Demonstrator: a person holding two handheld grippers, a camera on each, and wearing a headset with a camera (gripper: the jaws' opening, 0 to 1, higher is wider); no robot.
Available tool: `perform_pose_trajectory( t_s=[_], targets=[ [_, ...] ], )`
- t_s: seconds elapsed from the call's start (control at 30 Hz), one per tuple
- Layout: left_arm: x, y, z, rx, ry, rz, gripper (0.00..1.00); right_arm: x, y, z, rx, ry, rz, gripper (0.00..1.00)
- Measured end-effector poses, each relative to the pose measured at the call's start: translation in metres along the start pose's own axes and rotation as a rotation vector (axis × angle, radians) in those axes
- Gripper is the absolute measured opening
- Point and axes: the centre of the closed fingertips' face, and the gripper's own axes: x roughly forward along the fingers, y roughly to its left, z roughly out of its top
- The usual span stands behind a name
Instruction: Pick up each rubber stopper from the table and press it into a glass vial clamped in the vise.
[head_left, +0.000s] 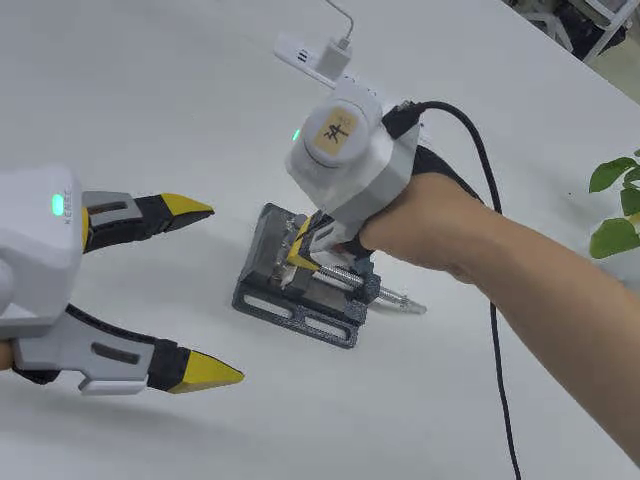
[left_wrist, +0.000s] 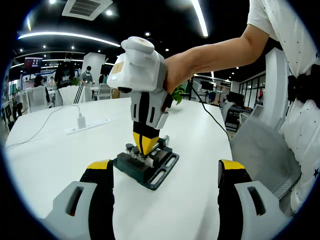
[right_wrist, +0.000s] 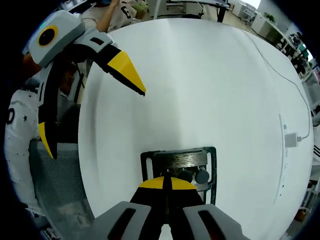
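Pressed right tongs (right_wrist: 167, 181) together above the vise (head_left: 300, 305); spread left tongs (head_left: 225, 292) wide, apart from it. Saw a grey stopper (right_wrist: 202, 176) in the vise. Needed a straight, slow push down.

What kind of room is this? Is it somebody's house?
Probably not a house: it looks like an open office or lab. Long ceiling lights, a ceiling air vent, and people at other desks behind the white table.

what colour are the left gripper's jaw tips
Yellow, on the left gripper; clearest in the head view.
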Motion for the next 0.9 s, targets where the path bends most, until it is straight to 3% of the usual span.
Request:
perform_pose_trajectory(
  t_s=[0.37,0.43,0.47,0.53,0.67,0.77,0.9],
  targets=[
    [-0.001,-0.005,0.008,0.016,-0.009,-0.005,0.85,0.000,-0.001,-0.001,0.042,0.003,0.056,0.00],
    [-0.001,-0.006,0.009,0.019,-0.006,-0.008,0.85,0.000,0.000,0.000,0.024,-0.004,0.040,0.00],
    [-0.001,-0.008,0.010,0.025,-0.004,-0.010,0.85,-0.001,0.000,0.000,-0.021,-0.011,0.003,0.00],
    [-0.001,-0.010,0.013,0.032,-0.005,-0.012,0.84,-0.001,0.002,-0.001,0.000,-0.029,-0.028,0.00],
    [-0.003,-0.011,0.016,0.037,-0.006,-0.009,0.84,-0.001,0.003,-0.002,-0.058,-0.035,-0.083,0.00],
    [-0.004,-0.012,0.019,0.040,-0.007,-0.003,0.84,0.002,0.001,-0.001,-0.087,-0.004,-0.105,0.00],
    [-0.006,-0.015,0.019,0.041,-0.001,0.003,0.84,0.001,-0.001,-0.001,-0.092,0.020,-0.090,0.00]
  ],
)
